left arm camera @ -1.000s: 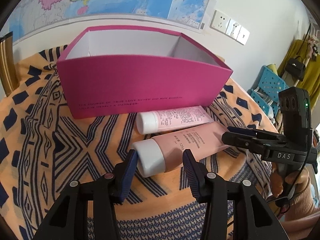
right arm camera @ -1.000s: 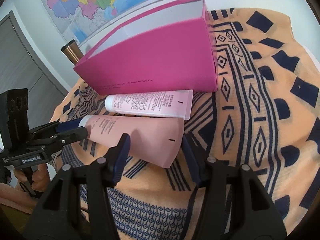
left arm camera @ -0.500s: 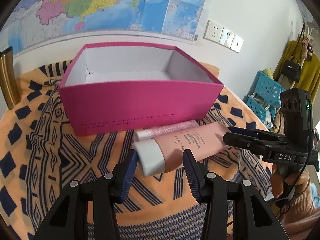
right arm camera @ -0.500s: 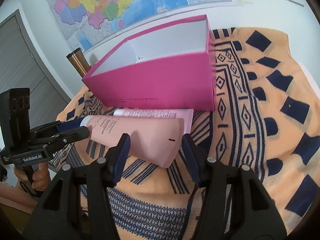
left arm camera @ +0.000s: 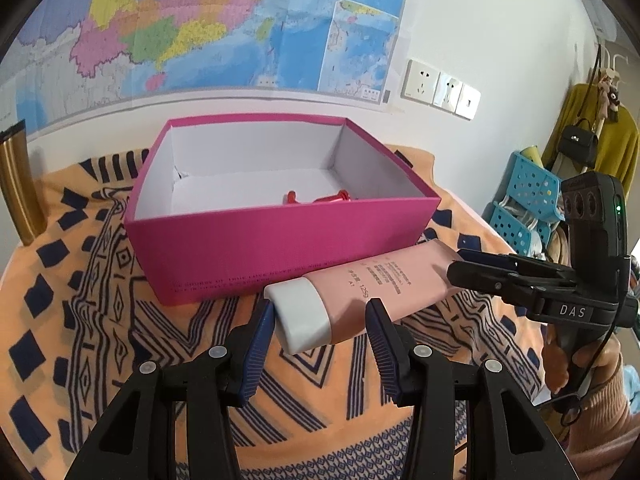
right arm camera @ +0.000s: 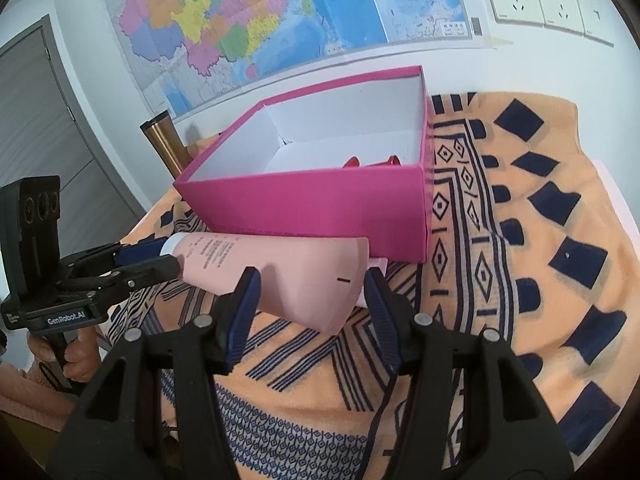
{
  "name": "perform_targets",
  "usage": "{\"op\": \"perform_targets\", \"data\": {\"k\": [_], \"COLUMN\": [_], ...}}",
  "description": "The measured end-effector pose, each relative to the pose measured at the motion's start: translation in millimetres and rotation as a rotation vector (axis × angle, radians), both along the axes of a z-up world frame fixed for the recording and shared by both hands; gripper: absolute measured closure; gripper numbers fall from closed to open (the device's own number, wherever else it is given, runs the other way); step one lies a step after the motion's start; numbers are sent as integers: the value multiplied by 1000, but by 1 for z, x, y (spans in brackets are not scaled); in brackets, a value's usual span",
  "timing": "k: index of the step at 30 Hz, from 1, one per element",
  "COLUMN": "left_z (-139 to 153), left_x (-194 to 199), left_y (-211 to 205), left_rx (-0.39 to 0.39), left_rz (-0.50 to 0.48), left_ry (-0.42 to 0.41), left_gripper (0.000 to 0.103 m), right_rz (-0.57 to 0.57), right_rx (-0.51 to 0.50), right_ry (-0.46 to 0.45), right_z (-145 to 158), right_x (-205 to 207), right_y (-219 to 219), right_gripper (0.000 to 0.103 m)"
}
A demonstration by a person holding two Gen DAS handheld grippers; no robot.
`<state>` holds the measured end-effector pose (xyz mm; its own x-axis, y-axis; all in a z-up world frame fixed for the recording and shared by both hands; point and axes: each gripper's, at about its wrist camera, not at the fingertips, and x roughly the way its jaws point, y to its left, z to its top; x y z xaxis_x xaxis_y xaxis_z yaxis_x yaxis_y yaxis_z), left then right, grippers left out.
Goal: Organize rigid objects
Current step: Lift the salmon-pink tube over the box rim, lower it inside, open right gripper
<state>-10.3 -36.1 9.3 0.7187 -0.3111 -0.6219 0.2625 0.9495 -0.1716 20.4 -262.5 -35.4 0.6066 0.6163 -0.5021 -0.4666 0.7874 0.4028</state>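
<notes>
The large salmon-pink squeeze tube with a white cap (left arm camera: 352,300) hangs in the air in front of the magenta cardboard box with a white inside (left arm camera: 280,248), carried between two tools. The left hand-held gripper (left arm camera: 320,320) pinches the tube at its capped end, and the right hand-held gripper (right arm camera: 308,292) pinches the flat crimped tail; both sets of blue ribbed pads press the tube's sides. The tube sits level with the box's near wall, not yet above the rim, tilted slightly with the tail end higher in the left wrist view.

As for progress, one red object (left arm camera: 320,198) already lies on the box floor near the front wall; only part of it shows, so its kind cannot be told. A second, paler pink tube (right arm camera: 376,266) appears to rest on the orange cloth with navy geometric print (right arm camera: 520,240) that covers the desk, just under the carried tube's tail and against the box wall; only a corner of it is visible. So, judged from these views, the task seems part-way done: one item is in, one is in transit, at least one waits.

The carried tube looks smooth, matte and plump, wide at the tail and narrowing toward the cap, with small dark print along its side.
</notes>
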Motion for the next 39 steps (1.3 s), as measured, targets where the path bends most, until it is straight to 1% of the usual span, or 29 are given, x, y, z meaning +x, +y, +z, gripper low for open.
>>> {"op": "perform_targets", "data": {"k": [19,39], "left_z": [24,35], "left_x": [11,29], "left_y": [-1,-2], "left_rx": [17,9], "left_rz": [17,17], "left_ry": [-82,-114], "left_gripper": [56,56], "right_rz": [-14,-31], "right_rx": [-13,-15], "right_ry": [-84,-101], "right_z": [26,33], "right_x": [10,26], "right_y": [-1,-5], "right_gripper": [46,46]}}
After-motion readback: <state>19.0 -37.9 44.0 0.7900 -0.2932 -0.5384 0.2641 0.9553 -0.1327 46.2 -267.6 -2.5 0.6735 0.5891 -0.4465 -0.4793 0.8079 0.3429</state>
